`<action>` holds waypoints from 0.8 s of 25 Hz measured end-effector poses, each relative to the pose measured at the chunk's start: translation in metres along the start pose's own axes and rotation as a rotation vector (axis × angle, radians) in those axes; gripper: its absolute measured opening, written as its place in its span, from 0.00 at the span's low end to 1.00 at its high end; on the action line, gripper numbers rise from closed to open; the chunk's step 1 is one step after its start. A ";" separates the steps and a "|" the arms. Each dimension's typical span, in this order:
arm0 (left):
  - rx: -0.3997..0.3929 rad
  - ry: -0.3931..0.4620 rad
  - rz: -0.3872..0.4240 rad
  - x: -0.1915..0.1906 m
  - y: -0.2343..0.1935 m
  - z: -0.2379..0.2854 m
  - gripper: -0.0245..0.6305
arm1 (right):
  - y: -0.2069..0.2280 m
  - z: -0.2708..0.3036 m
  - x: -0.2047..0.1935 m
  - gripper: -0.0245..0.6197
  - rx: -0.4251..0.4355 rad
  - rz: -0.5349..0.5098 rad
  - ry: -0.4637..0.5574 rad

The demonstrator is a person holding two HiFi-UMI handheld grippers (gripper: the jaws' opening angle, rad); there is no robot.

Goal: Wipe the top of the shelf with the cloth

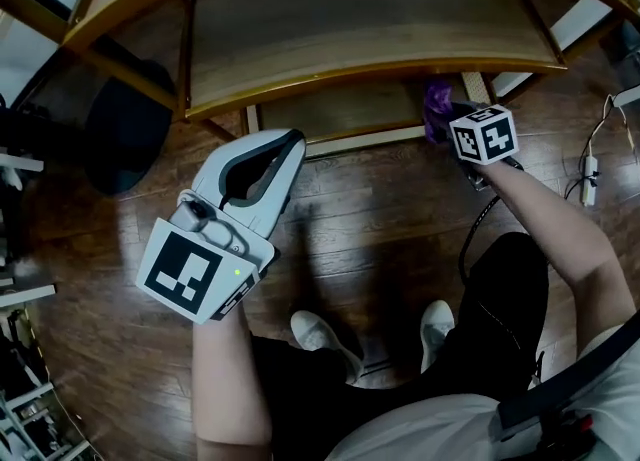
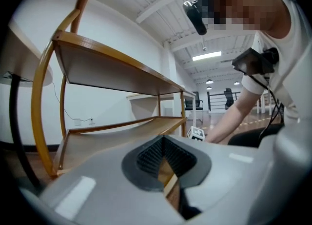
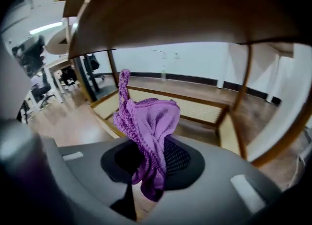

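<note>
R tool (image 3: 148, 168) clamps cloth (image 3: 146, 116) near shelf (image 1: 360, 29) low edge; L tool (image 2: 165, 163) closed, empty.

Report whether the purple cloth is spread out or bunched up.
Bunched up: the cloth hangs crumpled in folds, pinched between the right tongs.

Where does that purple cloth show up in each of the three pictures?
Head view: purple cloth right of centre, below the front edge of the shelf.
Left gripper view: not in it.
Right gripper view: cloth at centre, pinched in the right tool.
Shared landmark: the wooden shelf.
</note>
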State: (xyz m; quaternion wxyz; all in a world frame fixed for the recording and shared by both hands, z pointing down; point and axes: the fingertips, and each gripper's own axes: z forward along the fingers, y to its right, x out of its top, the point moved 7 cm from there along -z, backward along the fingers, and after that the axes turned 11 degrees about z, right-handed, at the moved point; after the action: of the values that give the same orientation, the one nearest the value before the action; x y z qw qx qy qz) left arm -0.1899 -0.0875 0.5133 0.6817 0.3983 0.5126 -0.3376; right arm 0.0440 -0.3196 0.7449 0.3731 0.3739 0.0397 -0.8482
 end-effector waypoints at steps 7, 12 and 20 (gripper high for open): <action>0.053 0.003 -0.050 -0.001 -0.009 -0.010 0.07 | -0.250 0.087 -0.015 0.20 0.429 -0.247 -0.051; 0.040 0.011 -0.080 -0.007 -0.008 -0.014 0.07 | -0.330 0.146 -0.040 0.20 0.492 -0.292 -0.051; -0.029 0.016 -0.070 -0.012 0.007 0.009 0.07 | -0.215 0.156 -0.068 0.20 0.277 -0.412 -0.124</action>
State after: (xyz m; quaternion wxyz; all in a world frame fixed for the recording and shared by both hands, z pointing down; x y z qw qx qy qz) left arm -0.1827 -0.0914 0.5279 0.6711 0.3728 0.5364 -0.3505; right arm -0.1632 -0.1779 0.8566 0.1395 0.3527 -0.0243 -0.9250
